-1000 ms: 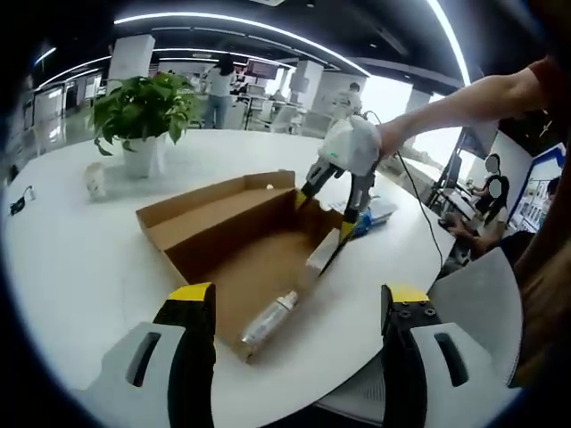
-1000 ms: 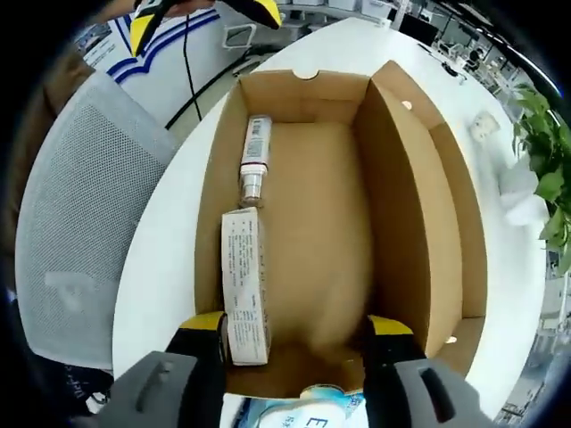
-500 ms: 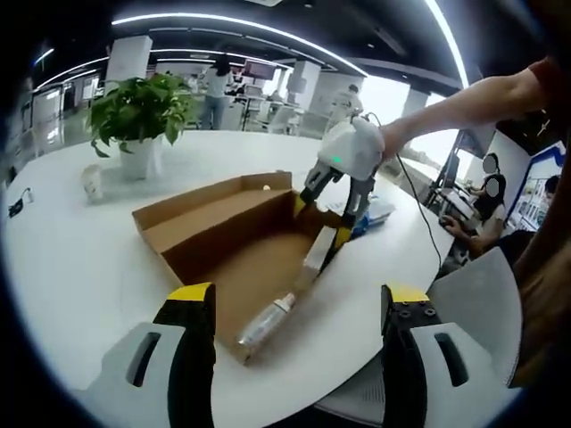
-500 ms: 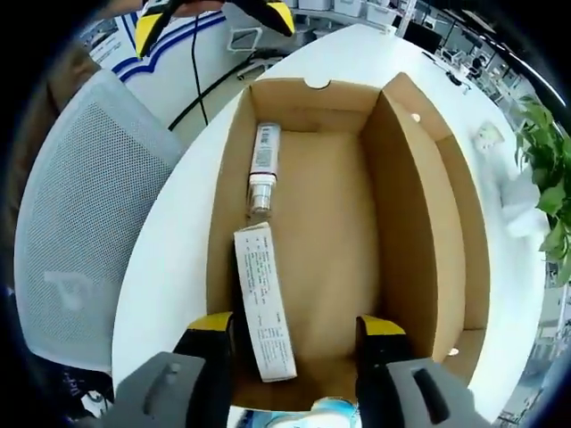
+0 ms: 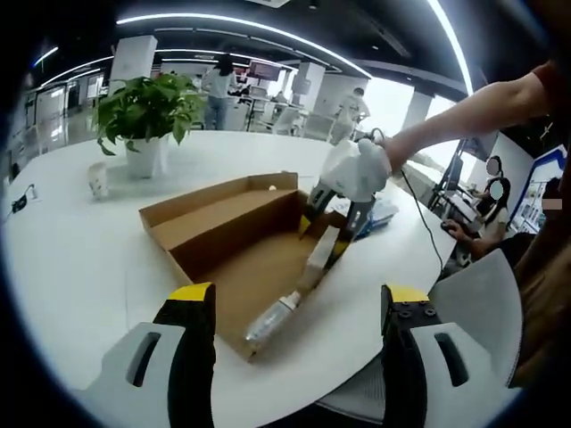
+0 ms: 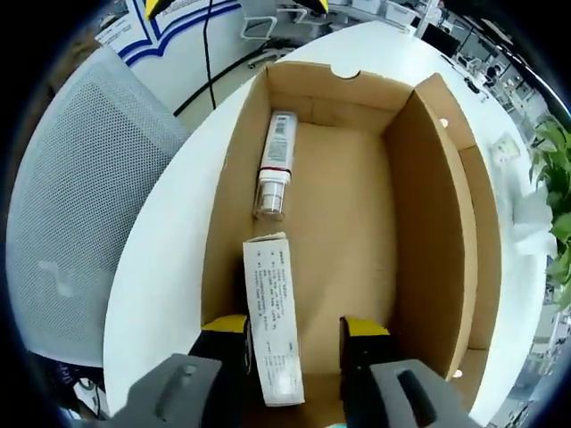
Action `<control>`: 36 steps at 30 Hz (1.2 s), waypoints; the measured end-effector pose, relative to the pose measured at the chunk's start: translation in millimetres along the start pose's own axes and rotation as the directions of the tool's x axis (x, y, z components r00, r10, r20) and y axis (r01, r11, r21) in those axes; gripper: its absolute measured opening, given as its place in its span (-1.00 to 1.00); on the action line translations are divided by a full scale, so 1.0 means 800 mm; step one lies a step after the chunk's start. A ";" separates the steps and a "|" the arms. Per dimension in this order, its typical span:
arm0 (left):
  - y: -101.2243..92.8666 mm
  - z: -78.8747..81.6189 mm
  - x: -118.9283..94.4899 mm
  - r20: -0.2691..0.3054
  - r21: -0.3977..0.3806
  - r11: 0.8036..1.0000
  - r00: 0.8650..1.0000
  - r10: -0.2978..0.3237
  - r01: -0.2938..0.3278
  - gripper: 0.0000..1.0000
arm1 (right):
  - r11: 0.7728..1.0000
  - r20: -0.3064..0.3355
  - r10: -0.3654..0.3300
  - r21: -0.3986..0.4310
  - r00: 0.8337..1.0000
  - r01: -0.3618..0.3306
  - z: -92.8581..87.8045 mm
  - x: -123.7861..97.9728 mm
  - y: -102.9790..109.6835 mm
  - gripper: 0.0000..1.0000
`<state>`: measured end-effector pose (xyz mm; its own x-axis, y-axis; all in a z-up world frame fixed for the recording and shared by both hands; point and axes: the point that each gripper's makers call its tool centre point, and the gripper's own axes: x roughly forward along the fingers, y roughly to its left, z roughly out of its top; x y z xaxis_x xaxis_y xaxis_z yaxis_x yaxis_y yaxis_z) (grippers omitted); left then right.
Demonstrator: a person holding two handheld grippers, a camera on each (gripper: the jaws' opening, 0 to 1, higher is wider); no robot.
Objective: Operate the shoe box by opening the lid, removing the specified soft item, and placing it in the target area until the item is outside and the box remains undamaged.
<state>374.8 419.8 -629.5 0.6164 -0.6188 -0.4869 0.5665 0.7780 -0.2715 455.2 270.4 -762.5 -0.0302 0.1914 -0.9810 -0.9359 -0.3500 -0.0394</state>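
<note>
The white round table (image 5: 80, 267) carries everything, and the open shoe box (image 5: 241, 236) lies near its near edge, lid flap folded back flat on the side toward the potted plant (image 5: 143, 111). Bare tabletop spreads wide between the box and the plant, while on the box's near side only a narrow strip of table separates its wall from the table edge, beyond which stands a grey mesh chair (image 6: 62, 205).

The left gripper (image 5: 294, 308) hangs clear of the box with its jaws spread wide and nothing between them. The right gripper (image 6: 290, 334) reaches into the box at the end away from the left gripper, its jaws drawn narrow around a slim white carton (image 6: 275, 325); the carton sits between the fingertips, lifted at that end, though whether both pads actually press it is hard to tell.

A small bottle (image 6: 275, 174) lies on the box floor along the wall nearest the chair, just beyond the carton's far end. The rest of the box floor is open cardboard.

Beside the plant stands a small white cup (image 5: 99, 179). A blue-and-white packet (image 5: 379, 212) lies on the table behind the right gripper, partly hidden.
</note>
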 end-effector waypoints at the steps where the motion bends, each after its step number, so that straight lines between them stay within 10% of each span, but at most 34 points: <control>1: -0.001 0.000 0.000 0.000 0.002 1.000 1.000 0.000 0.000 0.52 | 1.000 -0.004 -0.002 0.005 1.000 0.002 -0.001 0.002 0.000 -0.33; 7: 0.005 -0.002 -0.004 0.001 -0.002 1.000 1.000 0.006 -0.006 0.52 | 0.999 -0.021 0.028 0.016 0.999 -0.028 -0.006 0.016 0.016 -0.64; 36: -0.004 0.012 -0.004 0.022 0.017 1.000 1.000 -0.001 0.001 0.52 | 0.996 0.043 -0.034 0.090 0.998 0.030 0.005 -0.030 0.001 -0.66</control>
<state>376.2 418.5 -619.3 0.6275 -0.6221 -0.4683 0.5763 0.7755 -0.2580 453.7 269.3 -737.8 -0.0134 0.2429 -0.9700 -0.9641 -0.2605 -0.0519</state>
